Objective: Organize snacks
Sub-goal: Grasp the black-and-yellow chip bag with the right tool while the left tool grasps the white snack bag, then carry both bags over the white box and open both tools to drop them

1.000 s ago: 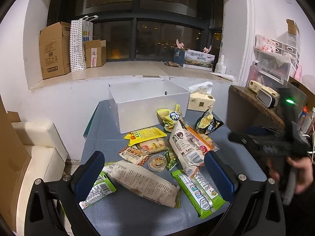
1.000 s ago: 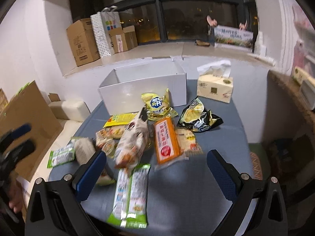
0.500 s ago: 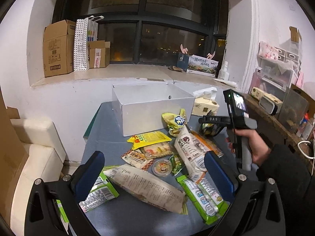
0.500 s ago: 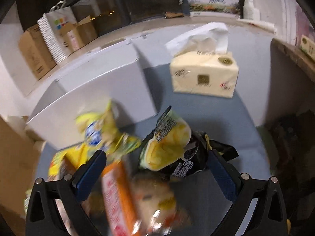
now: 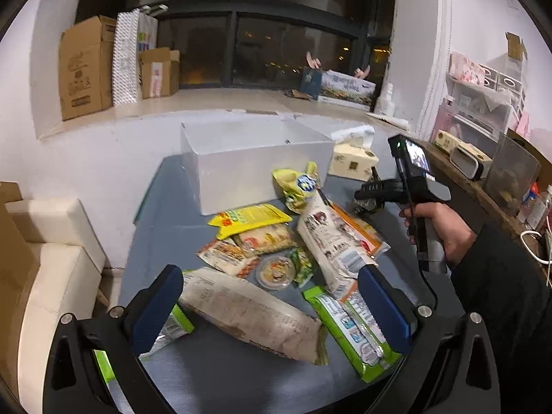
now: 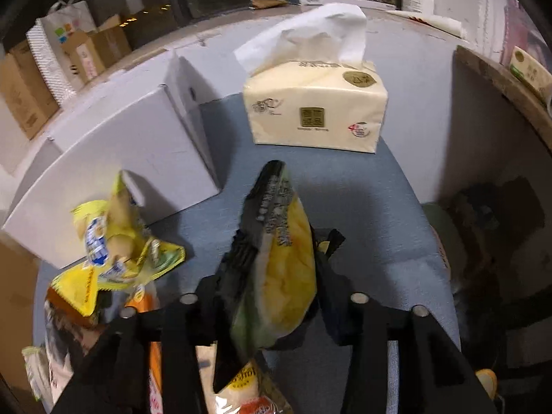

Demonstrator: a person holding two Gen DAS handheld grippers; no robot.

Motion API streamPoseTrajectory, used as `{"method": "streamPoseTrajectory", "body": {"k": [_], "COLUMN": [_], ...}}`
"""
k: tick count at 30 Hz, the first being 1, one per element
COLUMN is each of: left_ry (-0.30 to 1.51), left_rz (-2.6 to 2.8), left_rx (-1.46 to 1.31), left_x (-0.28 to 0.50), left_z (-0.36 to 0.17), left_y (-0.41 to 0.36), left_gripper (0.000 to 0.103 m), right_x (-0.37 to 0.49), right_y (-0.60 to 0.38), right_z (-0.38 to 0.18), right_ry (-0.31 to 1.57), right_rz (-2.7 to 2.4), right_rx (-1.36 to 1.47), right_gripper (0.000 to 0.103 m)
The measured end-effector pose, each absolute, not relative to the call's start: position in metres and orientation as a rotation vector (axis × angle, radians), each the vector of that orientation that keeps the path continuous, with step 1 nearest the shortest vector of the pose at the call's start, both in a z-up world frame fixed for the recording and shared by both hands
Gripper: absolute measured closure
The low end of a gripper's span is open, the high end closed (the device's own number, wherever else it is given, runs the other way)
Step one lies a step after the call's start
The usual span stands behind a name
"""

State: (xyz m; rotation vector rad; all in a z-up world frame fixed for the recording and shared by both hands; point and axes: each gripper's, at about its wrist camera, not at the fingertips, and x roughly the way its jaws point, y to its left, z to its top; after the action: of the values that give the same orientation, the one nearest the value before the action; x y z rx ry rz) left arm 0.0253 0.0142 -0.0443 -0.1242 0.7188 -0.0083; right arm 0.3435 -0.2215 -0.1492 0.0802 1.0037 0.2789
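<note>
Along counter (image 5: 165, 207) far edge: white box (image 5: 255, 162), open. Mid-counter: snacks heap. Right edge: chip bag (image 6: 279, 269), right gripper (image 6: 272, 296) closing on it. Left gripper (image 5: 269, 307): wide, empty. Step: grasping; next, lift into box.

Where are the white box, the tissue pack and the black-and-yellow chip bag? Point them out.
white box (image 5: 255, 172), left wrist view, front wall.
tissue pack (image 6: 314, 110), right wrist view, front face.
black-and-yellow chip bag (image 6: 286, 269), right wrist view, yellow panel.
</note>
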Motion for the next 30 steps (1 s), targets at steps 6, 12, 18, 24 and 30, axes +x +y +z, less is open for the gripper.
{"method": "streamPoseTrajectory", "body": {"k": [6,12,18,24,30], "left_ry": [0.749,0.781,0.869,0.976,0.970], "left_rz": [-0.072,-0.079,-0.054,0.009,-0.027], "left_rx": [-0.136,-0.073,-0.015,-0.007,-0.042], "left_x": [0.059,0.108,0.154,0.179,0.175], "left_z": [-0.051,-0.059,-0.082,-0.109,-0.114], "left_y": [-0.005,-0.044,-0.075,-0.084,-0.082], "left_gripper": [0.000,0.000,0.000,0.001,0.050], "right_x": [0.309,0.253,0.198,0.163,0.150], "right_y": [-0.237,-0.255,-0.281,-0.305,-0.308], "right_z": [-0.125,-0.091,-0.064,-0.056,-0.063], "right_ry": [0.911,0.792,0.704,0.669,0.674], "right_rz": [0.372,0.459,0.498,0.503,0.513], "right_rx": [0.124,0.140,0.199,0.230,0.225], "right_gripper": [0.058,0.058,0.057,0.057,0.057]}}
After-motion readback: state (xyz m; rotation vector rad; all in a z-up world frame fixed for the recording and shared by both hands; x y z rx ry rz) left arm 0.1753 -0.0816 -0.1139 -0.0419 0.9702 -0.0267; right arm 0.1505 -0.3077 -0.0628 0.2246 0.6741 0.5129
